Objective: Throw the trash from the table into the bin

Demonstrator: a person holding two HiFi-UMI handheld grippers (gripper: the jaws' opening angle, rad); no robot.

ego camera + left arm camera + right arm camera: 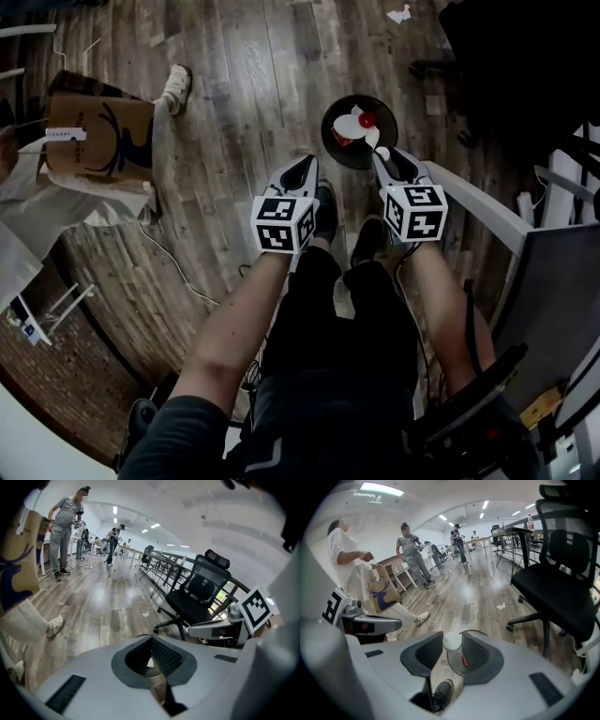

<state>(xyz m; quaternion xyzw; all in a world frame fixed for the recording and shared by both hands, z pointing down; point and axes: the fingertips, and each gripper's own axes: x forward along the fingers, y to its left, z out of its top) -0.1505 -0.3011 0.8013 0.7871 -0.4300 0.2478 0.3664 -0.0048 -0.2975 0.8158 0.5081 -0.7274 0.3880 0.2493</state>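
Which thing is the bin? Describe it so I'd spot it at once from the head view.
Start from the wooden floor in front of the person's shoes. Just past the tip of the right gripper sits the bin, round and black with an open top. Unlike the brown paper bag far to the left, it holds white and red trash.

Both arms reach down, left gripper (308, 164) closed empty, right gripper (379, 156) clamping a bottle (453, 642)

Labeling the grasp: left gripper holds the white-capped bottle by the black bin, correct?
Wrong gripper: the right gripper holds the white-capped bottle by the black bin. The right gripper view shows it between those jaws.
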